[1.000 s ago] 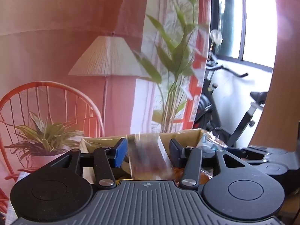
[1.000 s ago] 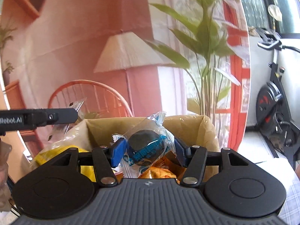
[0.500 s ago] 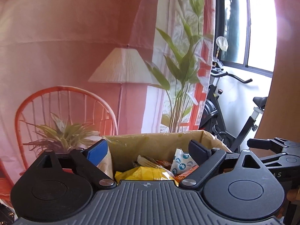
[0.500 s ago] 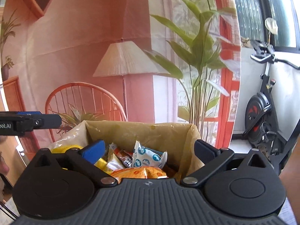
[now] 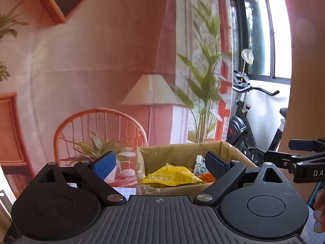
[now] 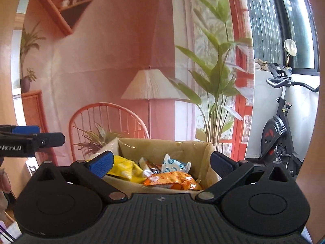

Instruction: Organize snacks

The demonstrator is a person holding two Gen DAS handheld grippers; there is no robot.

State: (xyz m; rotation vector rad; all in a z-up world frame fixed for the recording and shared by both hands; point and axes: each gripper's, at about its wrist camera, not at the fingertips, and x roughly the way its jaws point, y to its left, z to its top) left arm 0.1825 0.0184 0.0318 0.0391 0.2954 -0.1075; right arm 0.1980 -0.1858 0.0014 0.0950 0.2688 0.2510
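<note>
We hold both claws spread and empty, jaws just opened: the left gripper [image 5: 160, 162] and right gripper [image 6: 161, 162] face the cardboard box [image 6: 162, 145] just beyond, snacks inside, the yellow packet [image 5: 172, 177] lying crosswise.

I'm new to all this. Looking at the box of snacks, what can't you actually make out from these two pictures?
- Left wrist view: the near wall of the box and the left gripper body hide whatever lies beneath the yellow packet.
- Right wrist view: the orange packet covers the snacks under it; the print on the white and blue packet is too small to read.
- Both views: the surface under the box is hidden by the gripper bodies.
</note>
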